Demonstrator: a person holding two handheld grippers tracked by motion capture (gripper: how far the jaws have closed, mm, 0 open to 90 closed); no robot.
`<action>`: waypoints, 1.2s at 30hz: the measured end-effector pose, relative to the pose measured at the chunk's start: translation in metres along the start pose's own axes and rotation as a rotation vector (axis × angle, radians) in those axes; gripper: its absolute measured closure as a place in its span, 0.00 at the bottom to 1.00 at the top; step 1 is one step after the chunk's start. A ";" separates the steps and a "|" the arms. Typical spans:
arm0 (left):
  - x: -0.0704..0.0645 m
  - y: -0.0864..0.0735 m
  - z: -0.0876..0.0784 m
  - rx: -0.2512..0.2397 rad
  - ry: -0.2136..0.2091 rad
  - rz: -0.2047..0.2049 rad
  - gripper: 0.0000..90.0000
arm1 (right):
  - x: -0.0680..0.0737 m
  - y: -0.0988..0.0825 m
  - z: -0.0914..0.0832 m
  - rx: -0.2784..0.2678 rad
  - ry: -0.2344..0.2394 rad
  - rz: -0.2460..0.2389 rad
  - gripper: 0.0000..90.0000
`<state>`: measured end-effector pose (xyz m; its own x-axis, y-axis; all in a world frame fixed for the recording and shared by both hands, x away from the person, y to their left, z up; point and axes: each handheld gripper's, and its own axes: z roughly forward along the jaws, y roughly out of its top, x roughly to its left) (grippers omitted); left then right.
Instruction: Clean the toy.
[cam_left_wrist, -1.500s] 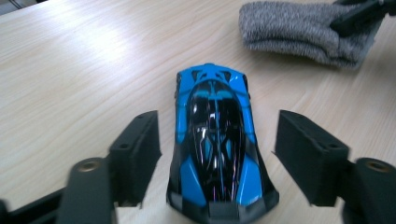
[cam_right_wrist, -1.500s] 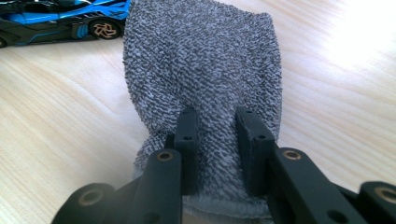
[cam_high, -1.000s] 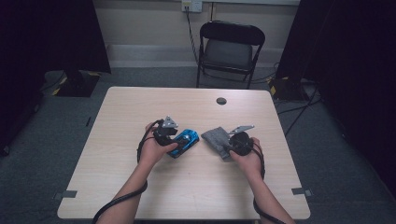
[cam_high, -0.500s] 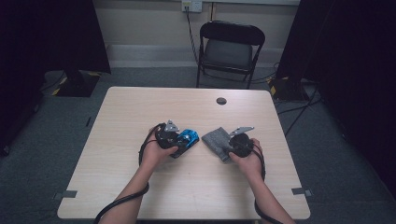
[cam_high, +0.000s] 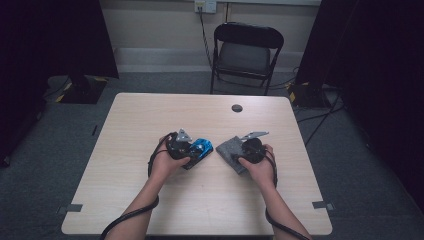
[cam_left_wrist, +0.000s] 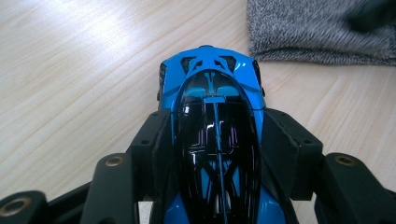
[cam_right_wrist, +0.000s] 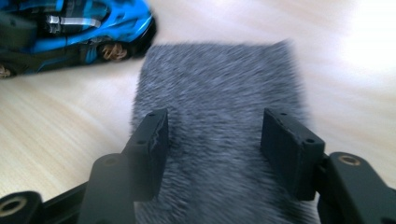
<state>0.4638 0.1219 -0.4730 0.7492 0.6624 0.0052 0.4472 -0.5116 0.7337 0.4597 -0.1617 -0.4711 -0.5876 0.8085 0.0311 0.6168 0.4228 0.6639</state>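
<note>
Left gripper (cam_high: 192, 148) sat at the near middle of the wooden counter (cam_high: 150, 115), held by the person's left hand (cam_high: 165, 164). In the left gripper view its jaws pinched a blue and black toy sports car (cam_left_wrist: 212, 140) by both flanks, pads flat against the body. These jaws had just been closing, with the car between them. The car rested on the counter, nose pointing away from the gripper toward the grey cloth (cam_left_wrist: 322, 30); car and cloth lay near each other, not touching. In the high view the car (cam_high: 199, 150) lay just left of the counter's centre line.

Right gripper (cam_high: 240, 152) sat to the right of the car, held by the person's right hand (cam_high: 260, 167). Its jaws were spread, one on either side of the folded grey cloth (cam_right_wrist: 219, 116), pads standing clear of the fabric surface in the right gripper view; no pinch was visible. These jaws had just been opening, the cloth lying beneath and between them. The cloth (cam_high: 229, 150) lay flat on the counter, right of centre, near edge. The right gripper view was somewhat blurred. It also showed the car (cam_right_wrist: 84, 28) beside the cloth's far left corner.

A small dark round disc (cam_high: 237, 108) lay on the counter's far side, well apart from both grippers. A black folding chair (cam_high: 247, 50) stood beyond the far edge.
</note>
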 end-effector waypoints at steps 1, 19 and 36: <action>0.000 0.000 0.000 0.000 0.003 -0.002 0.49 | 0.002 -0.001 0.005 0.023 -0.010 -0.011 0.46; -0.003 0.000 -0.001 0.000 0.018 -0.002 0.50 | 0.053 0.009 0.014 0.056 -0.005 -0.069 0.84; -0.003 0.000 -0.001 0.003 0.018 -0.003 0.50 | 0.097 0.007 0.013 0.064 0.165 -0.146 0.85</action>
<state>0.4611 0.1205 -0.4726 0.7388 0.6737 0.0149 0.4509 -0.5107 0.7320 0.4135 -0.0750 -0.4729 -0.7475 0.6612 0.0637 0.5481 0.5597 0.6216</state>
